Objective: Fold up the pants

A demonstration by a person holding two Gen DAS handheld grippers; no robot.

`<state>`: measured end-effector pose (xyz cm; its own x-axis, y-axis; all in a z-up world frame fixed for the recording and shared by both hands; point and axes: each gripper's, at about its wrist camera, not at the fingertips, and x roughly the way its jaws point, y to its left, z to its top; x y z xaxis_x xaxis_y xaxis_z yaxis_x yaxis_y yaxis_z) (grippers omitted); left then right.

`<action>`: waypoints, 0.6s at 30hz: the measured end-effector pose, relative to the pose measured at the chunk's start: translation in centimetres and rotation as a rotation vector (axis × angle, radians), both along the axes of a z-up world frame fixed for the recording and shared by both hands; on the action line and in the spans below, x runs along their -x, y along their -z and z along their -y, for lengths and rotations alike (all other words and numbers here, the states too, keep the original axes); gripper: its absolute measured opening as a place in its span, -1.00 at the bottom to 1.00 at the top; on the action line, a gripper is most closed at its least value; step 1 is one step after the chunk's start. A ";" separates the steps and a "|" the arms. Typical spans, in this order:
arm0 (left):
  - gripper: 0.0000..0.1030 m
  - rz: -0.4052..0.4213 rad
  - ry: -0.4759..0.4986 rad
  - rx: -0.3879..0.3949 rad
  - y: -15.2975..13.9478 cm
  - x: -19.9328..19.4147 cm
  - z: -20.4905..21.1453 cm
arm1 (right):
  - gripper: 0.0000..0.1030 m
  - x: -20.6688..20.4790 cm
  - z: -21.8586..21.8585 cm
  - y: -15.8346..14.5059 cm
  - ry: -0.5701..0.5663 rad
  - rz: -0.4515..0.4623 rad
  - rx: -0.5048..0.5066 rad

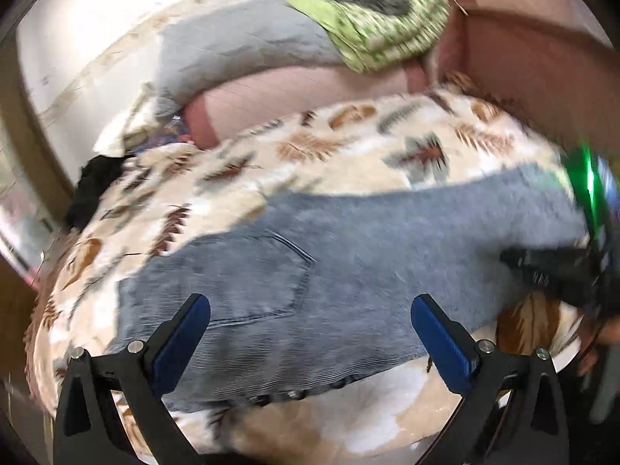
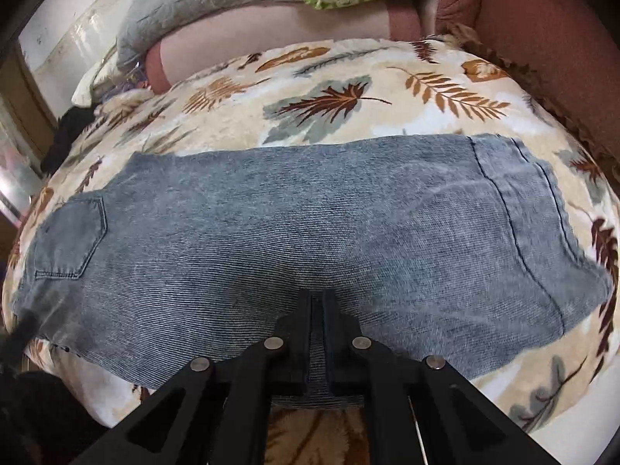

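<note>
Blue pants (image 2: 310, 232) flat on leaf-print blanket (image 2: 348, 89); left tongs (image 1: 310, 306) wide apart, empty; right tongs (image 2: 317, 294) pinched together on pants.

Both views evenly lit, soft indoor light, no hard shadows. Left wrist view badly motion-smeared: leaf blanket (image 1: 310, 143) and jeans (image 1: 310, 263) streaky, far green cloth (image 1: 372, 31) soft, right gripper (image 1: 562, 271) a dark blur w/ a green glare streak at right edge. Right wrist view sharp, denim weave crisp near centre. Strong fisheye bulge in both, black vignette at corners, pale washed-out wall far left.
</note>
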<state>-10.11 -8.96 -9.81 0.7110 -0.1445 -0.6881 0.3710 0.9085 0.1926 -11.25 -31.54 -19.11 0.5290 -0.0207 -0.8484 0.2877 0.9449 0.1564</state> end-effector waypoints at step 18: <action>1.00 0.139 -0.201 0.064 -7.7 0.8 -5.4 | -0.84 0.6 -0.4 -2.0 0.071 0.102 0.022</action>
